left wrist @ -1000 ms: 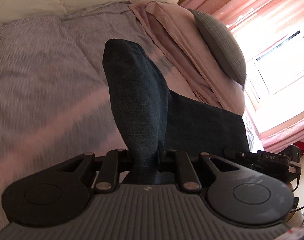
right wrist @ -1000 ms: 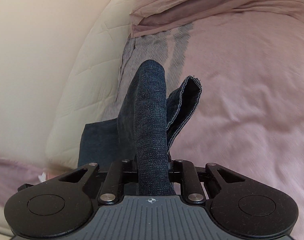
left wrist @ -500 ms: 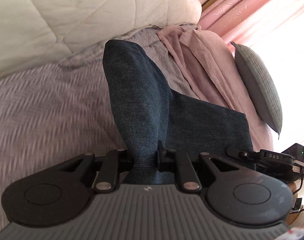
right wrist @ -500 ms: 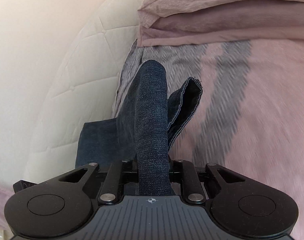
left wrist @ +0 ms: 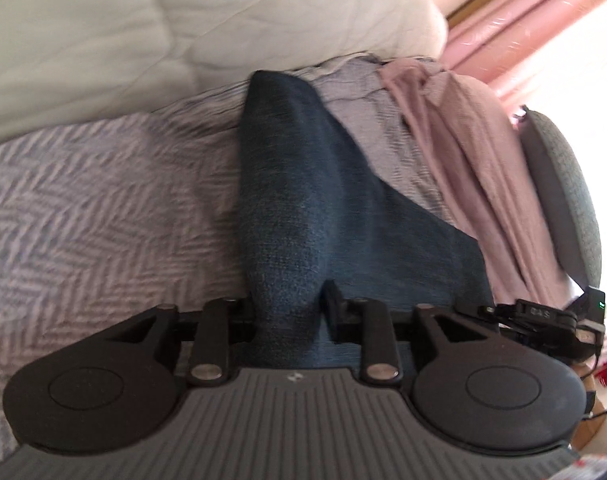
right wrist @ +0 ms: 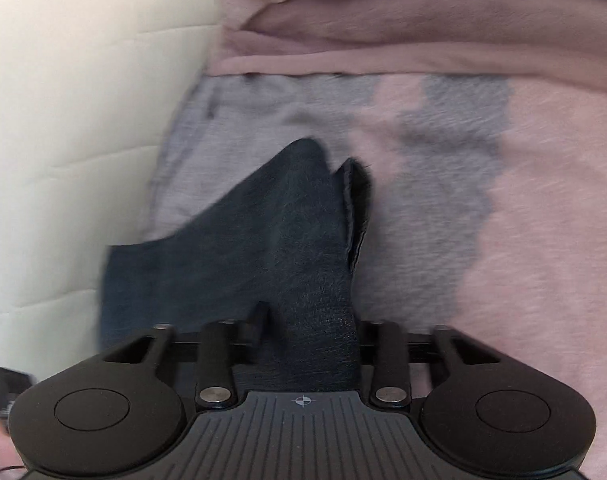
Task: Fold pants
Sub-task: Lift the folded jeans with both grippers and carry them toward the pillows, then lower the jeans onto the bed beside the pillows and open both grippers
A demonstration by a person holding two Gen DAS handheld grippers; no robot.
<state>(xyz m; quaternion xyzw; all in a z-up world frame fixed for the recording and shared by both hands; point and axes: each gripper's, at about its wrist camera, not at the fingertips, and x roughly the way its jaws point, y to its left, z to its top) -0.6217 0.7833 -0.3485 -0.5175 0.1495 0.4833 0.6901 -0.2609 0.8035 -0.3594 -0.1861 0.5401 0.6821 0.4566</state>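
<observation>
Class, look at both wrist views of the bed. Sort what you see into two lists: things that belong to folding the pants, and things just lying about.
Belongs to the job:
- dark denim pants
- left gripper, jaws opening, denim between them
- right gripper, jaws opening, denim between them
- herringbone bedspread, the folding surface

Just lying about:
- pink blanket
- grey cushion
- cream quilted headboard

Each gripper, the left gripper (left wrist: 289, 304) and the right gripper (right wrist: 309, 320), was built from matte black linkage arms pinned by silver screws, flanked by round black discs, behind a ribbed grey housing stamped with a small crosshair mark.
</observation>
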